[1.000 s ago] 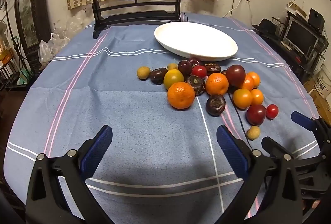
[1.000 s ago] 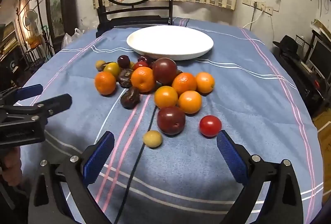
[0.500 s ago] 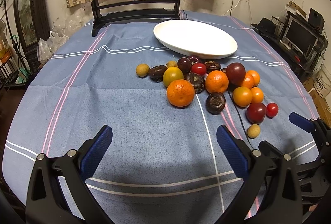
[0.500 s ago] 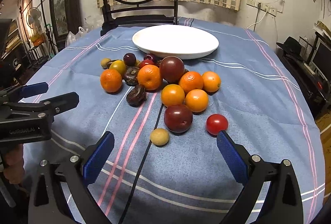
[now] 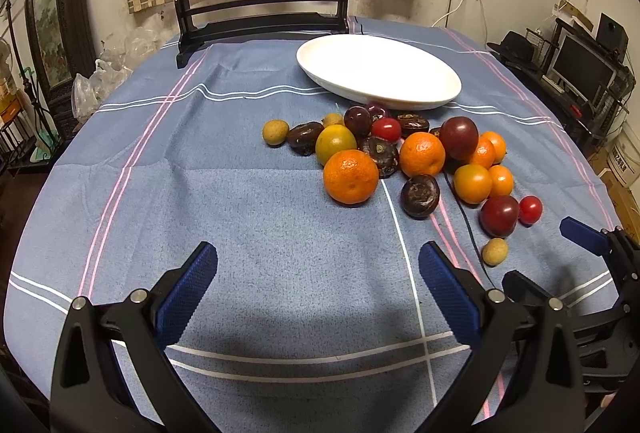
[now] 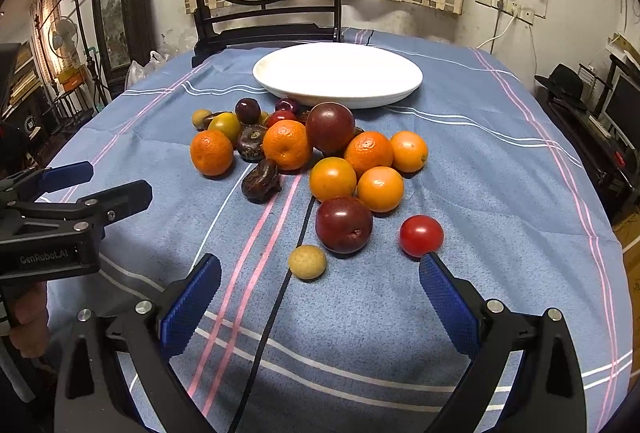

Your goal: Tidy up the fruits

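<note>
Holding both my left gripper (image 5: pixel 318 273) and right gripper (image 6: pixel 320 285) spread wide and empty, I risk nudging the round fruits (image 6: pixel 308 157) (heaped loose before the bare white plate (image 6: pixel 338 75)) rolling off the table.

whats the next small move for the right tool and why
Probably ease the right tool forward and down over the small tan fruit. Its jaws are wide open and empty, that fruit lies nearest, between them, apart from the pile, and the white plate behind the pile holds nothing yet. The red tomato sits close to the right-hand finger, so centring first seems wise.
</note>
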`<state>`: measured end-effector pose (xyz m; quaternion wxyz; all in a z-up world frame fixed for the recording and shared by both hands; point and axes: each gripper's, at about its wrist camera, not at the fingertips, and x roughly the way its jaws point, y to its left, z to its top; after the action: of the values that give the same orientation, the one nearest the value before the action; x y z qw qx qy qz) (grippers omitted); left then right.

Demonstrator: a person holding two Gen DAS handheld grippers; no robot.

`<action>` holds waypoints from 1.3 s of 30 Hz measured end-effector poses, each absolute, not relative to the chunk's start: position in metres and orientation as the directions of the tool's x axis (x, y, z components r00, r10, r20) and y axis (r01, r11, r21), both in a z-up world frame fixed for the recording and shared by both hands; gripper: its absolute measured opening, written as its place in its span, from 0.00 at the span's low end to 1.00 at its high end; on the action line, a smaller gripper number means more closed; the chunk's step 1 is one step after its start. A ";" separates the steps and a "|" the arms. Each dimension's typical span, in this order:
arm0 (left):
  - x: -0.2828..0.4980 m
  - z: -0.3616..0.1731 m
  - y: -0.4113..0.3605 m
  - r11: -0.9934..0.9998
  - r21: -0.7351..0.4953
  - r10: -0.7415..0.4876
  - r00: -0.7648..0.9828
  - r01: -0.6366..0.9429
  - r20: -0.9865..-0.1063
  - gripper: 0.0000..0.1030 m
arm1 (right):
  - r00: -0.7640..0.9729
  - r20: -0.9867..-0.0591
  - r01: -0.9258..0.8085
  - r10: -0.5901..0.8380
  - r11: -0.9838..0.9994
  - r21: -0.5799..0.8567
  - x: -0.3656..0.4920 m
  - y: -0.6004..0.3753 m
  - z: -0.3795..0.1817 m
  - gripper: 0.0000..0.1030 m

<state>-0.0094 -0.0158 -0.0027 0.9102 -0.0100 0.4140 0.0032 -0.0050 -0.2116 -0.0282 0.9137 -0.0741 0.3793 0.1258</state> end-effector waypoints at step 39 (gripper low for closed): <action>-0.012 -0.002 -0.014 1.000 -0.020 -0.001 0.657 -0.021 -0.754 0.96 | 0.643 -0.736 -0.325 0.212 0.946 -0.011 -0.006 -0.203 -0.035 0.96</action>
<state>-0.0118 -0.0138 -0.0020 0.9101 -0.0135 0.4141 0.0055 -0.0057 -0.2028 -0.0349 0.9035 -0.0711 0.3958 0.1486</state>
